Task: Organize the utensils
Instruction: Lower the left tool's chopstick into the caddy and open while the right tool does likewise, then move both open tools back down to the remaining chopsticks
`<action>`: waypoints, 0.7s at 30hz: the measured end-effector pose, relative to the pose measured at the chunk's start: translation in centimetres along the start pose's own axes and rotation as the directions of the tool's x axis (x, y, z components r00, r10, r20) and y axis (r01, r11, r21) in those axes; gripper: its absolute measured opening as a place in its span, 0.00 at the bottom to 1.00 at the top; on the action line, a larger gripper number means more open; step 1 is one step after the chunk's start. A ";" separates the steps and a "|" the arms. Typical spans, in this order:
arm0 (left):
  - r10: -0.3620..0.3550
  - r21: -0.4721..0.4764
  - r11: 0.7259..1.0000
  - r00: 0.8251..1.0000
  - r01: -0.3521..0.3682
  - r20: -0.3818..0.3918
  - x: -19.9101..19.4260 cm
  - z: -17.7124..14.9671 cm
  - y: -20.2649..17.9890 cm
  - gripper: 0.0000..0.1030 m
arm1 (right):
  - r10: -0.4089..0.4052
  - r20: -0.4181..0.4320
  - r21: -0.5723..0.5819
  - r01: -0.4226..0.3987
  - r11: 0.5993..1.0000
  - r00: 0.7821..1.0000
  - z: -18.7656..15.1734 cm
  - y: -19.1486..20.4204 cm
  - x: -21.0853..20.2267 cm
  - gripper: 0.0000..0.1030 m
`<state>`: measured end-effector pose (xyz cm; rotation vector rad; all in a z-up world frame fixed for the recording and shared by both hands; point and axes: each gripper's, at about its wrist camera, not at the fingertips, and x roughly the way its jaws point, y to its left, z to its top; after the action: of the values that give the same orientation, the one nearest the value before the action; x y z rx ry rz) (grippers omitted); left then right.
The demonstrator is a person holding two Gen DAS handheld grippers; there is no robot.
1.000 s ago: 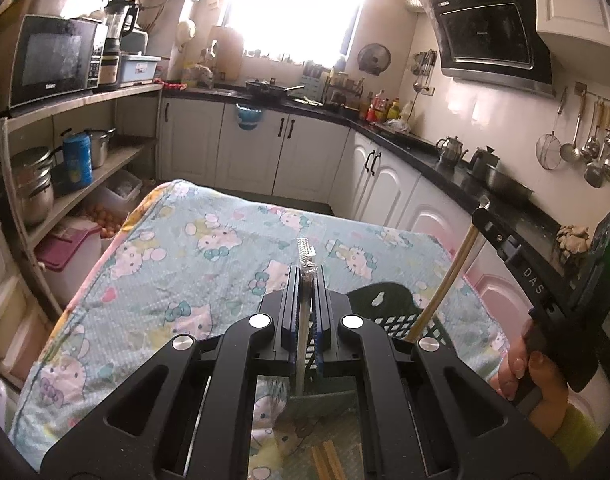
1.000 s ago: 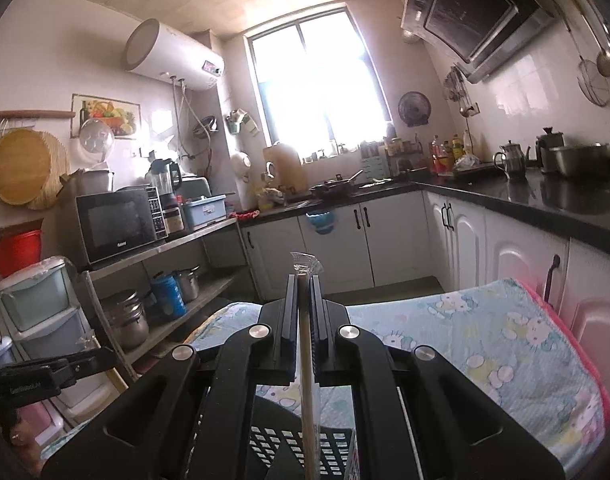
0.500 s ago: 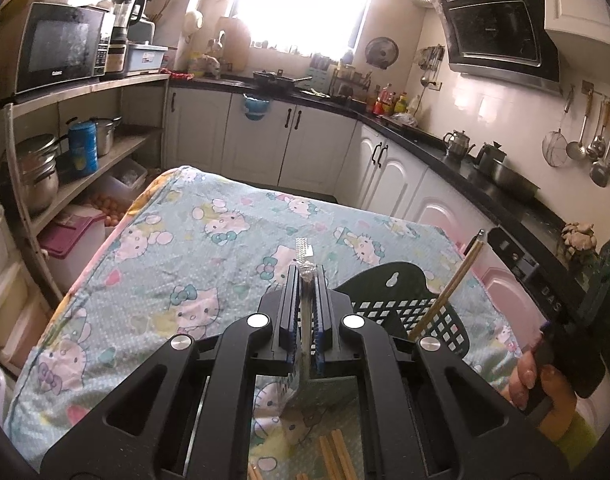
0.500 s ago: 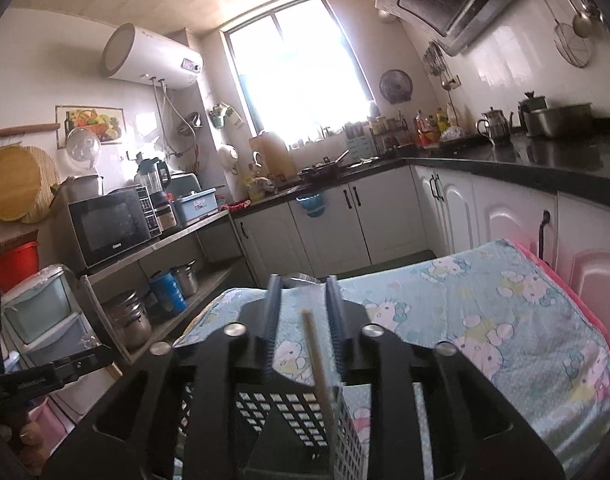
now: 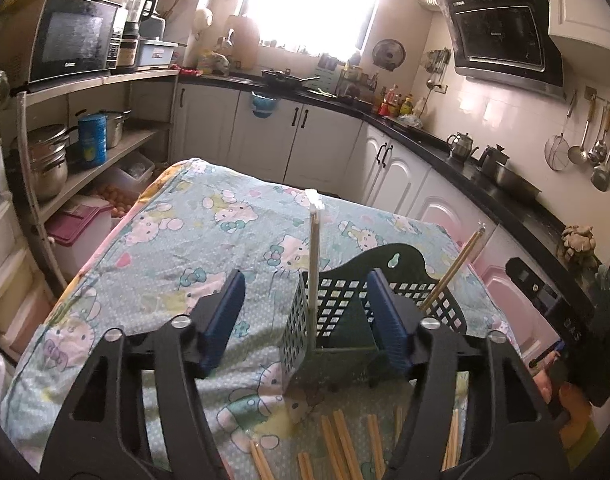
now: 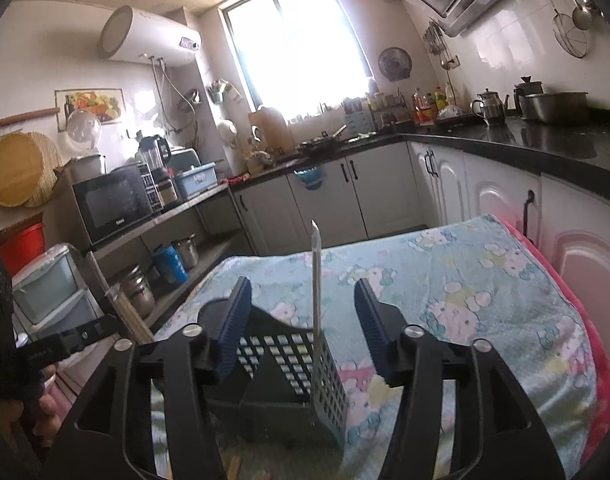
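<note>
A dark green slotted utensil holder [image 5: 357, 312] stands on the Hello Kitty cloth table [image 5: 177, 248]. A wrapped chopstick pair [image 5: 313, 264] stands upright in its left corner; another pair [image 5: 453, 268] leans in its right side. My left gripper [image 5: 305, 320] is open, its jaws either side of the holder, holding nothing. In the right wrist view the holder [image 6: 281, 376] sits below my open right gripper [image 6: 301, 328], with a wrapped pair [image 6: 316, 300] upright in it. Several loose wooden chopsticks [image 5: 345, 448] lie on the cloth in front.
White kitchen cabinets [image 5: 329, 136] and a black counter run behind and along the right. An open shelf unit with pots [image 5: 49, 160] and a microwave [image 5: 73, 36] stands to the left. The other hand-held gripper [image 5: 561, 320] shows at the right edge.
Both grippers have opened and let go of their wrapped chopsticks, which now stand in the holder. Both grippers have drawn back a little, so the holder shows between the jaws.
</note>
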<state>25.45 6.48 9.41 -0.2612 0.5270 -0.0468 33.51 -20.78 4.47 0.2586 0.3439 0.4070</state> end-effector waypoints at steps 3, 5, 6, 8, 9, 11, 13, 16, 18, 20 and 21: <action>-0.001 -0.007 1.000 1.000 0.001 0.001 -0.5 -0.4 0.1 0.67 | -0.006 -0.019 -0.012 0.006 1.000 1.000 -0.6 0.4 -0.8 0.55; 0.003 -0.004 1.000 1.000 -0.003 0.006 -1.0 -0.8 0.1 0.70 | -0.002 -0.034 -0.011 0.002 1.000 0.999 -1.0 0.5 -1.3 0.57; 0.009 0.001 1.000 1.000 -0.009 0.011 -1.3 -1.0 0.0 0.72 | -0.003 -0.039 -0.012 0.003 1.000 0.999 -1.2 0.7 -1.5 0.57; 0.012 0.005 1.000 1.000 -0.012 0.013 -1.6 -1.4 0.0 0.75 | -0.005 -0.049 -0.020 0.004 1.000 0.999 -1.6 0.9 -2.0 0.58; 0.009 0.002 1.000 1.000 -0.009 0.010 -1.8 -1.6 0.1 0.75 | -0.006 -0.054 -0.023 0.005 1.000 0.999 -1.7 0.9 -2.1 0.58; 0.008 0.002 1.000 1.000 -0.008 0.005 -2.1 -1.9 0.2 0.76 | -0.019 -0.068 -0.036 0.016 0.999 0.997 -2.1 1.1 -2.5 0.59; 0.013 0.003 1.000 1.000 -0.013 0.000 -2.3 -2.4 0.3 0.76 | -0.023 -0.079 -0.047 0.019 0.999 0.997 -2.4 1.3 -2.8 0.59; 0.019 -0.003 1.000 1.000 -0.020 -0.014 -2.4 -3.2 0.6 0.76 | -0.032 -0.093 -0.075 0.025 0.997 0.995 -3.1 1.7 -3.3 0.59; 0.026 -0.010 1.000 0.999 -0.026 -0.028 -2.4 -3.9 0.9 0.76 | -0.031 -0.111 -0.086 0.022 0.996 0.993 -3.6 2.0 -3.6 0.59; 0.033 -0.016 0.999 0.999 -0.033 -0.041 -2.3 -4.4 1.1 0.76 | -0.029 -0.129 -0.095 0.017 0.995 0.991 -4.0 2.1 -3.6 0.59; 0.034 -0.020 0.999 0.998 -0.035 -0.047 -2.3 -4.8 1.3 0.76 | -0.031 -0.137 -0.100 0.017 0.995 0.990 -4.2 2.3 -3.7 0.59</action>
<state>21.00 6.89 6.22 -0.2721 0.5789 -0.0141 28.02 -19.61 2.38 0.1301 0.4611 0.4182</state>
